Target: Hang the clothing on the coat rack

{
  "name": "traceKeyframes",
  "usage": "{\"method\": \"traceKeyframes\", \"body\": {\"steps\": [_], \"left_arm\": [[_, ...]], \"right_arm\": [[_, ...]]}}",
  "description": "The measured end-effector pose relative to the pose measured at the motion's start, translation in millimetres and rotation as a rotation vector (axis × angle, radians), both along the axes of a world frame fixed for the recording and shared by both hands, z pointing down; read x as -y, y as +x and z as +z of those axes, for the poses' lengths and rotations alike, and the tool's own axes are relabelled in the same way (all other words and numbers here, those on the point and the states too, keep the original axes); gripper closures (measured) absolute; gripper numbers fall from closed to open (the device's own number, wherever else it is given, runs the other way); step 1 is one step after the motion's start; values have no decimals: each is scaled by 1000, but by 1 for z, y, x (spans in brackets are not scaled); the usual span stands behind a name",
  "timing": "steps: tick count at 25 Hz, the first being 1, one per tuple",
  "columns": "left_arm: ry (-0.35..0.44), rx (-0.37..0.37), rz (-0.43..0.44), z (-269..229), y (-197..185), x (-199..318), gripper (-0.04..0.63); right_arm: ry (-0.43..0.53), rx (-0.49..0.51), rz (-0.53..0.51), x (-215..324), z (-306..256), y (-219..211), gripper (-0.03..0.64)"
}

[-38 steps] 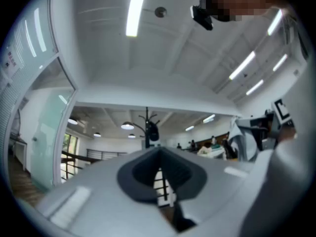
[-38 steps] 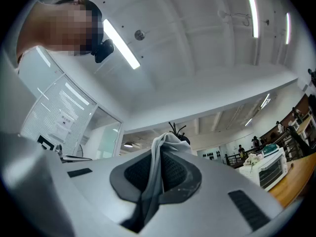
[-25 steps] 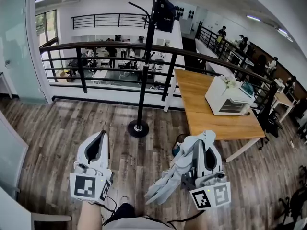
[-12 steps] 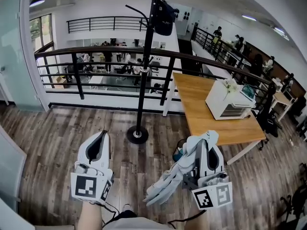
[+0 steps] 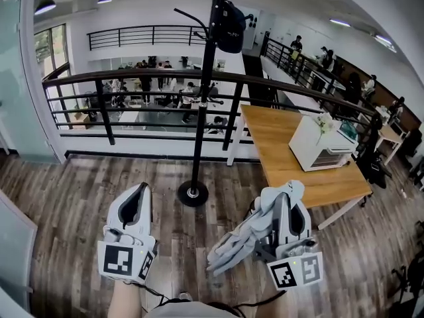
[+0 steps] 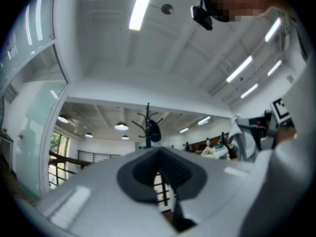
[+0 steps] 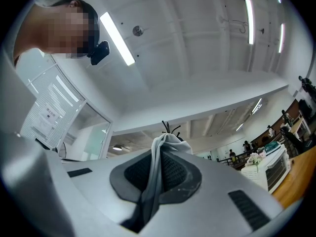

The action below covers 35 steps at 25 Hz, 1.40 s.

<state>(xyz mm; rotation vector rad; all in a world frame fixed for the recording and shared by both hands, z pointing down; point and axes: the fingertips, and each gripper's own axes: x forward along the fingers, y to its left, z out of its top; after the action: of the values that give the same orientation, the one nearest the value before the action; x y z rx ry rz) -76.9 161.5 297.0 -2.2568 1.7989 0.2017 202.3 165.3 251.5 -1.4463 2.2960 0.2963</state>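
Where right gripper (image 5: 283, 196) clenches on pale grey clothing (image 5: 237, 245), fabric is pinched between pads, rest hanging loose down its left side above wood floor (image 5: 79, 191). Left gripper (image 5: 140, 191): jaws together, nothing between. Coat rack (image 5: 201, 105): black, upright, ahead between both grippers, well apart from clothing; dark bag (image 5: 230, 26) on upper hook. Black railing (image 5: 132, 77) behind rack. Wooden table (image 5: 285, 154) at right, white appliance (image 5: 323, 146) on it.
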Motion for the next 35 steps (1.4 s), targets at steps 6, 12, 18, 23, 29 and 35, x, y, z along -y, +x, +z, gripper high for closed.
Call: {"method": "traceKeyframes", "body": {"steps": [6, 12, 18, 23, 29, 35], "left_arm": [[-25, -18, 5, 11, -20, 25, 586], [-53, -27, 15, 24, -20, 37, 586], [-64, -24, -7, 35, -21, 67, 586], [-55, -24, -28, 26, -27, 132, 586], [-36, -19, -36, 12, -14, 187, 586], [-16, -16, -61, -1, -4, 239, 586]], "right_arm": [[-13, 12, 26, 22, 4, -9, 606], [-32, 20, 37, 32, 10, -7, 606], [-23, 43, 15, 64, 16, -4, 605], [-7, 41, -17, 131, 4, -12, 605], [7, 40, -53, 191, -8, -8, 605], [31, 43, -85, 245, -23, 2, 606]]}}
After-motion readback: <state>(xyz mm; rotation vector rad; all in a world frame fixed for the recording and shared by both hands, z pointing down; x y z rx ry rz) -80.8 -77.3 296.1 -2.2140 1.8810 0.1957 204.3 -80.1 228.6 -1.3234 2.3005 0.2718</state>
